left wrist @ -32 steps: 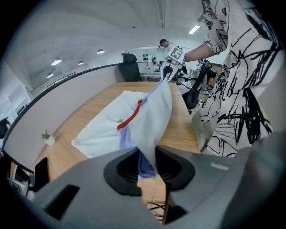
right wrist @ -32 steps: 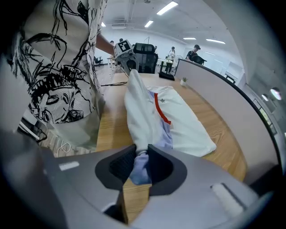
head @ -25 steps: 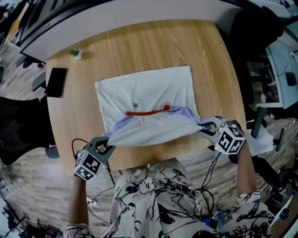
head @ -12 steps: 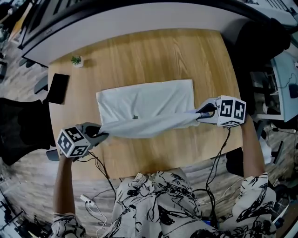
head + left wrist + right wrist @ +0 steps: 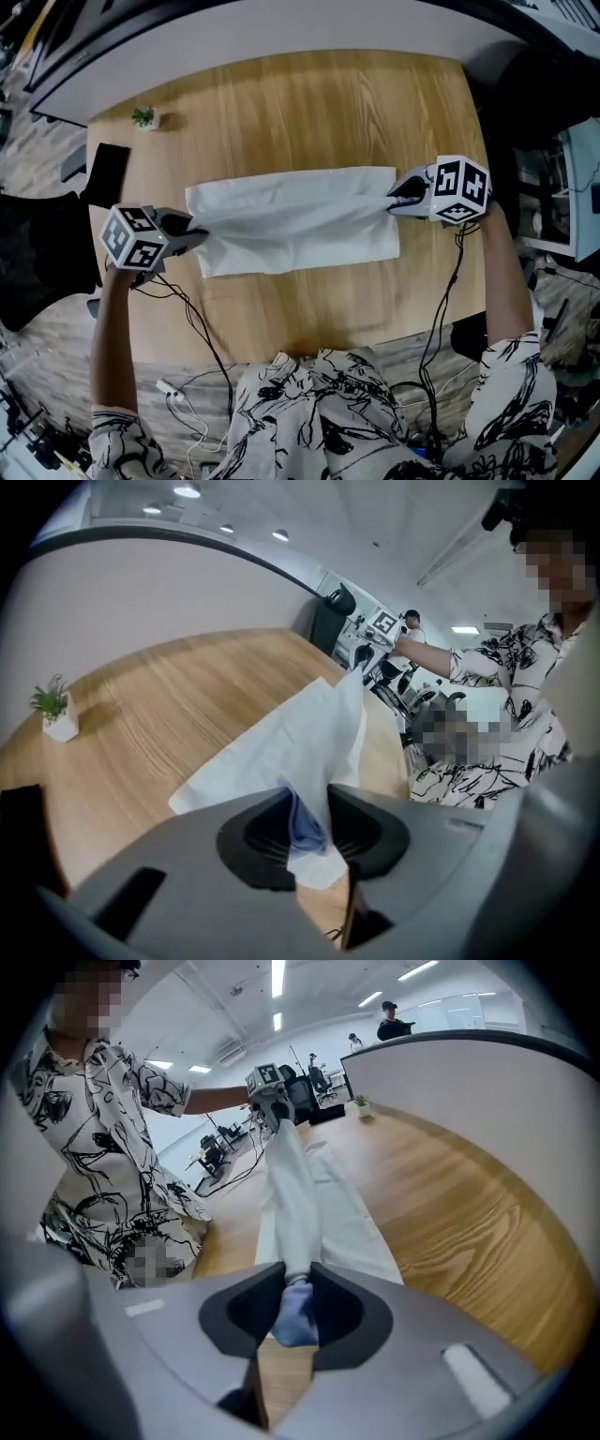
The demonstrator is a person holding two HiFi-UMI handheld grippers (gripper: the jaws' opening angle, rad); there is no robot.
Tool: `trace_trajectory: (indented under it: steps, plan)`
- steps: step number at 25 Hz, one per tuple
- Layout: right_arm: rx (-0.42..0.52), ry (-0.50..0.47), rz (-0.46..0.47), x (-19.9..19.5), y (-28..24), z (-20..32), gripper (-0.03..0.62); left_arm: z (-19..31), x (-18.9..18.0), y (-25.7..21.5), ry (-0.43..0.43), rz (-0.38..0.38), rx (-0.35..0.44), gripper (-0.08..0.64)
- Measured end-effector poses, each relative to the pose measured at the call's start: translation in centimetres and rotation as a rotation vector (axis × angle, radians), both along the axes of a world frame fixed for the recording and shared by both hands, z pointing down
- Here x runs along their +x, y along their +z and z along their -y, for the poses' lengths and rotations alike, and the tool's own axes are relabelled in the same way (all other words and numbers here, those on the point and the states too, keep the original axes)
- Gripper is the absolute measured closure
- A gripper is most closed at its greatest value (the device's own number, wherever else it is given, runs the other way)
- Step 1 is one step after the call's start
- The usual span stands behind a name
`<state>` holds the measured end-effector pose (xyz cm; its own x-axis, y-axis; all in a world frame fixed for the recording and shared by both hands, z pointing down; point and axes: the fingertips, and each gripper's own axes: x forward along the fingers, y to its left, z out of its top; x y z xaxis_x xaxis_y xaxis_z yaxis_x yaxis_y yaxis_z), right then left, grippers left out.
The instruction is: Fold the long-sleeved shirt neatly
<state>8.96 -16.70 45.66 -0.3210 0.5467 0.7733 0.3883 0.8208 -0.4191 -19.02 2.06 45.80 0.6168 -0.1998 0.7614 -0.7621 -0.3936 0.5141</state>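
The left claw [image 5: 195, 234] pinched one end of the shirt [image 5: 291, 220], and the right claw [image 5: 394, 194] pinched the other. The folded cloth lay stretched between them across the table [image 5: 300, 103].

We count one shirt [image 5: 291, 220], two grippers, the left gripper [image 5: 195, 233] and the right gripper [image 5: 395, 194], and one desk [image 5: 309, 112]. At the upper left sit one potted plant [image 5: 143, 117] and one dark slab [image 5: 108, 173], perhaps a phone.
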Motion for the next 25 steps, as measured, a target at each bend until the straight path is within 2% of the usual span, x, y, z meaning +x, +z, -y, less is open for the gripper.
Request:
trace_trajectory:
  steps: [6, 11, 19, 25]
  plan:
    - [0.065, 0.039, -0.002, -1.9, 2.9, 2.8, 0.500, 3.0, -1.9, 2.6, -0.046, 0.070, 0.047, 0.464]
    - [0.081, 0.069, -0.019, -3.0, 4.9, 4.1, 0.500, 4.1, -3.1, 4.8, -0.054, 0.110, 0.044, 0.460]
    - [0.104, 0.145, -0.029, -2.8, 6.9, 5.4, 0.500, 5.3, -4.5, 6.6, -0.121, 0.087, 0.035, 0.453]
    - [0.161, 0.229, -0.026, -3.5, 8.1, 6.9, 0.480, 6.9, -6.5, 7.6, -0.215, 0.133, 0.087, 0.385]
